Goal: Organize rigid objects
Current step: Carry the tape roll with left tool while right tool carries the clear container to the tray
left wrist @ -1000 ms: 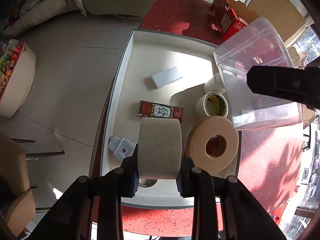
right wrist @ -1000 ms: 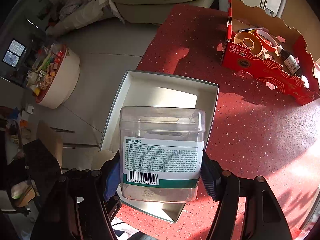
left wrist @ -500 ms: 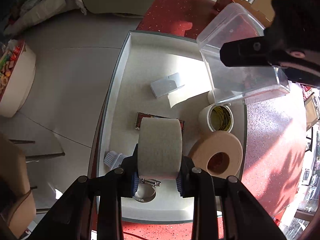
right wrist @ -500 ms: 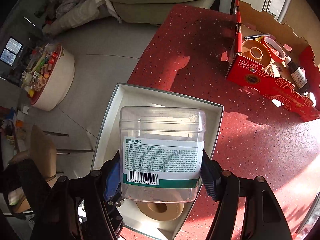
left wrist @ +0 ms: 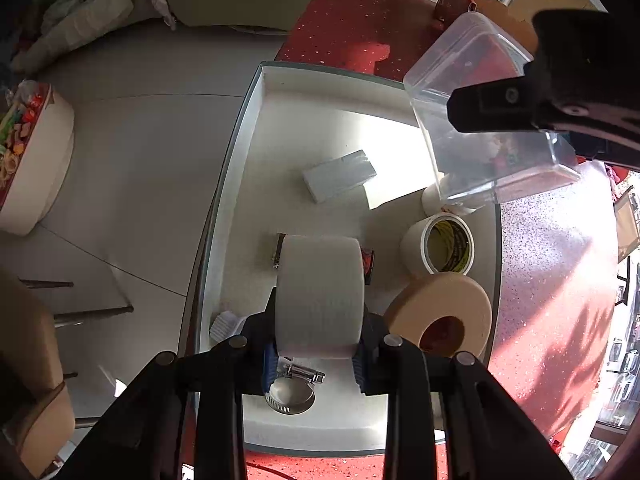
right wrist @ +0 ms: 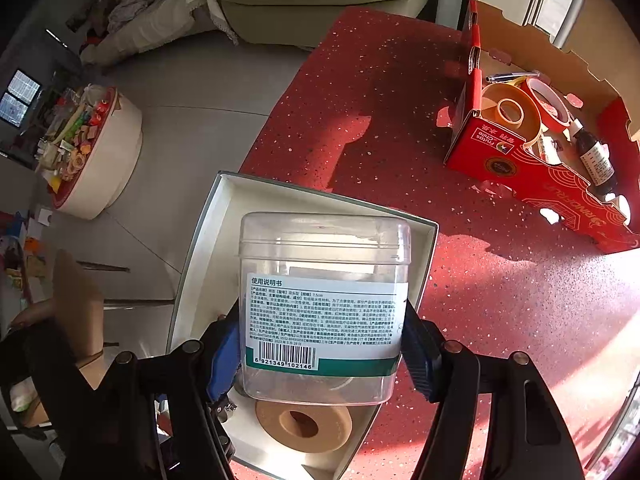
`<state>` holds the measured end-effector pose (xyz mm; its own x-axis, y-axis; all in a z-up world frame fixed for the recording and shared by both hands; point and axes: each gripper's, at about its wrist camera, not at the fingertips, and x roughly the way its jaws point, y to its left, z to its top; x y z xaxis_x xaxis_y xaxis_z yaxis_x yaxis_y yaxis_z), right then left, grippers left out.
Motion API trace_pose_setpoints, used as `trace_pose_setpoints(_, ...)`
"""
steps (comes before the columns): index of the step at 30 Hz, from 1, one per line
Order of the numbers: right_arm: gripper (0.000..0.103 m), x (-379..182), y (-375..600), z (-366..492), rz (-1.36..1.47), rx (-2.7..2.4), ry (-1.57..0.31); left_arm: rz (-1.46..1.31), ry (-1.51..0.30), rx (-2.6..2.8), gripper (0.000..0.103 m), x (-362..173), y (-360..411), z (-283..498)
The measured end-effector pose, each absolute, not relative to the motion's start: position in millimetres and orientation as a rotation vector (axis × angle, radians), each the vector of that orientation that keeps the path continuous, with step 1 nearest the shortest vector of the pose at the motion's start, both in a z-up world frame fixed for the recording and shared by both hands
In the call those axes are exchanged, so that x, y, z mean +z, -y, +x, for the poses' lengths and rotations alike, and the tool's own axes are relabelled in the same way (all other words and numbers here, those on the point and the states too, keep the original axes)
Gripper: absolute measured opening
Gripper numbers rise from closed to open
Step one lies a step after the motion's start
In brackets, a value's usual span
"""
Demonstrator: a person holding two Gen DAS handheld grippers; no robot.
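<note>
**Both grippers loaded above the white tray**

The left gripper (left wrist: 320, 356) was clamped on a white tape roll (left wrist: 320, 292), its blue pads pressing the roll's flat sides, held above the white tray (left wrist: 256, 128). The right gripper (right wrist: 324, 356) was clamped on a clear plastic container (right wrist: 324, 308) bearing a printed label and barcode, raised over the tray's far right side. Beneath the white roll lay a metal hose clamp (left wrist: 292, 392) and a dark red box (left wrist: 367, 262), partly hidden. Beside them sat a tan tape roll (left wrist: 440, 312) and a cream tape roll (left wrist: 440, 246); a grey box (left wrist: 340, 175) lay farther off. On the red table (right wrist: 400, 120) stood a red cardboard box (right wrist: 532, 164) holding more tape and bottles.
</note>
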<state>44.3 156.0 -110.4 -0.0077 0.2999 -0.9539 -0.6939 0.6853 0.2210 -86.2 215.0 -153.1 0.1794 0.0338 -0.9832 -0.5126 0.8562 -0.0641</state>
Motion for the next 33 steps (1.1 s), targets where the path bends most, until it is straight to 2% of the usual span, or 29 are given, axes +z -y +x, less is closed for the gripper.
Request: trace_pose_setpoints(33, 0.070, -120.9, -191.3, 36.6, -0.529, 0.861, -1.274, -0.430, -1.369, 0.433, 0.032, -160.4, -220.5, -87.8)
